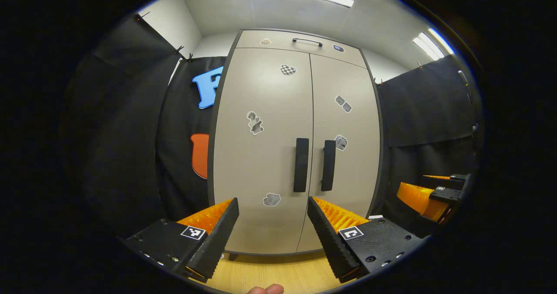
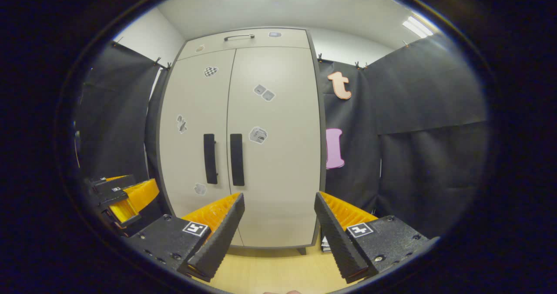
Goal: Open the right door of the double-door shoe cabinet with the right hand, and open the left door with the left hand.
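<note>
A tall beige shoe cabinet (image 1: pixel 261 163) stands straight ahead with both doors closed. Its left door handle (image 1: pixel 300 165) and right door handle (image 1: pixel 328 165) are black vertical bars side by side at the middle seam. In the right gripper view the left handle (image 2: pixel 210 158) and right handle (image 2: pixel 236 159) sit left of centre. My left gripper (image 1: pixel 273 211) is open, well short of the doors, with nothing between its fingers. My right gripper (image 2: pixel 279 207) is open too, also at a distance. The right gripper (image 1: pixel 439 194) shows at the far right of the left gripper view, the left gripper (image 2: pixel 119 198) at the far left of the right one.
A drawer with a black handle (image 1: pixel 307 41) tops the cabinet. Stickers dot the doors. Black cloth walls (image 2: pixel 413 133) close in on both sides. The cabinet stands on short legs on a light wood floor (image 1: pixel 278 272). A fingertip (image 1: pixel 266 289) shows at the bottom edge.
</note>
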Demonstrator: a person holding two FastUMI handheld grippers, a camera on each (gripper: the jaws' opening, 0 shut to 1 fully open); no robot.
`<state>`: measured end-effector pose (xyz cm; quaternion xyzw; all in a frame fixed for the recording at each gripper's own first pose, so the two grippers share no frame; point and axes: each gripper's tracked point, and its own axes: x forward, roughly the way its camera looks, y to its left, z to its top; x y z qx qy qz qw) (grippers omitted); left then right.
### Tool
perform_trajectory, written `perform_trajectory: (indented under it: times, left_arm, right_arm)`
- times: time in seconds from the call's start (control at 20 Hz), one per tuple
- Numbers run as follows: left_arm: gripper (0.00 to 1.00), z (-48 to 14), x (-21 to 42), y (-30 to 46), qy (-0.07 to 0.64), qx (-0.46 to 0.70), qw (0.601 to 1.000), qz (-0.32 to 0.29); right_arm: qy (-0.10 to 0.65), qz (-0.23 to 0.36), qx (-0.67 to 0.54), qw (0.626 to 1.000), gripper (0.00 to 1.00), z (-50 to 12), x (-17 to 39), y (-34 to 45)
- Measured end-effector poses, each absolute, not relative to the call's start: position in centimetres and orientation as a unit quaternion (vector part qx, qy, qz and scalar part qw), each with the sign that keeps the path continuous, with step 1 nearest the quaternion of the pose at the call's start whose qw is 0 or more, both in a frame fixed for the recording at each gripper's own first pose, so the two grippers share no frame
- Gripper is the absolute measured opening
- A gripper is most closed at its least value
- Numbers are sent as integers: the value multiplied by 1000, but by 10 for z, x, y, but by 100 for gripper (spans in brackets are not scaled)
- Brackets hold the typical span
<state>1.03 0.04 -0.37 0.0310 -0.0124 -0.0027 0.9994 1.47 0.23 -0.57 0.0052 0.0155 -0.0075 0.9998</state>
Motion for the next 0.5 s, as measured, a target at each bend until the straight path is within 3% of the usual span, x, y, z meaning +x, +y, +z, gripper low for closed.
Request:
perform_trajectory:
  times: [0.5]
  left_arm:
    - [95,-14,-19,28,-17,40,999,14]
  right_arm:
    - [17,39,12,999,100,12,82,47]
